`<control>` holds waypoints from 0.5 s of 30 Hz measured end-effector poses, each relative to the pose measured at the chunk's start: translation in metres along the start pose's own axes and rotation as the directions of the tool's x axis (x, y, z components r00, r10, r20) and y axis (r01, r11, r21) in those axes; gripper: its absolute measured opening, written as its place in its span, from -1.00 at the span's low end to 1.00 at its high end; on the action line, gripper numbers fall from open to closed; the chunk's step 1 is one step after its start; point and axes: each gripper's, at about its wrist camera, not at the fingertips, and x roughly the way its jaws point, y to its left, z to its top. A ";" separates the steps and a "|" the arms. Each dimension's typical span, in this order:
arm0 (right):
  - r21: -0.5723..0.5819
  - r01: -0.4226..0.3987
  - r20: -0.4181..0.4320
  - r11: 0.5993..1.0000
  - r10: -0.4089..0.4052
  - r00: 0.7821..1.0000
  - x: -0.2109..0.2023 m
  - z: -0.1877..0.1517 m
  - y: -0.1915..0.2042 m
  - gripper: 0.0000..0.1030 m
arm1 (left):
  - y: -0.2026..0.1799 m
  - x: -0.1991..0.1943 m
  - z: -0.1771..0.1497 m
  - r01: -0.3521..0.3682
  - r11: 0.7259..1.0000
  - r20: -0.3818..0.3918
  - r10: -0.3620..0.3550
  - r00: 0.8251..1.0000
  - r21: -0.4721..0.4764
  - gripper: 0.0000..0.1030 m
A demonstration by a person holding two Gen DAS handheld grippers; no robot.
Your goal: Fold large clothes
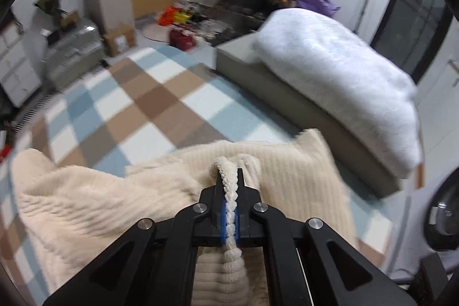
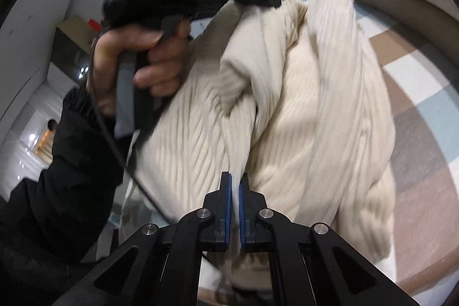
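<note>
Left wrist view: the left gripper (image 1: 229, 188) is clamped on a bunched cream edge of the ribbed sweater (image 1: 94, 200), which spreads across the lower half of frame over the checked rug (image 1: 149, 93). Right wrist view: the right gripper (image 2: 234, 191) is closed on a thin fold at bottom centre, tho blur makes the pinch hard to confirm. Fabric hangs crumpled btwn both claws up to the upper centre, where a hand (image 2: 129, 62) holds the other tool. Judging by that, folding is early: garment lifted, no neat fold yet, flattening and folds remain.
</note>
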 end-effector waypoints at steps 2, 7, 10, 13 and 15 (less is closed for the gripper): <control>-0.007 0.001 -0.012 1.000 -0.001 1.000 0.001 -0.005 0.001 -0.91 | 0.002 0.002 -0.002 0.028 1.000 -0.021 -0.028 0.999 -0.012 -1.00; -0.018 -0.001 0.059 1.000 0.002 0.998 -0.021 0.008 0.002 -0.29 | -0.009 -0.028 -0.004 0.115 0.993 0.032 -0.115 0.993 0.011 -0.79; -0.012 -0.017 0.071 1.000 0.018 0.997 -0.016 0.023 0.001 -0.14 | -0.012 -0.054 -0.003 0.140 0.990 0.093 -0.142 0.985 0.022 -0.21; 0.050 -0.024 0.103 0.998 0.018 0.995 -0.004 0.043 -0.003 0.00 | -0.008 -0.073 -0.008 0.146 0.989 0.128 -0.148 0.981 0.027 -0.04; 0.099 -0.036 0.108 0.994 0.026 0.994 0.005 0.051 -0.008 0.09 | -0.001 -0.080 -0.015 0.136 0.990 0.132 -0.138 0.982 0.019 -0.04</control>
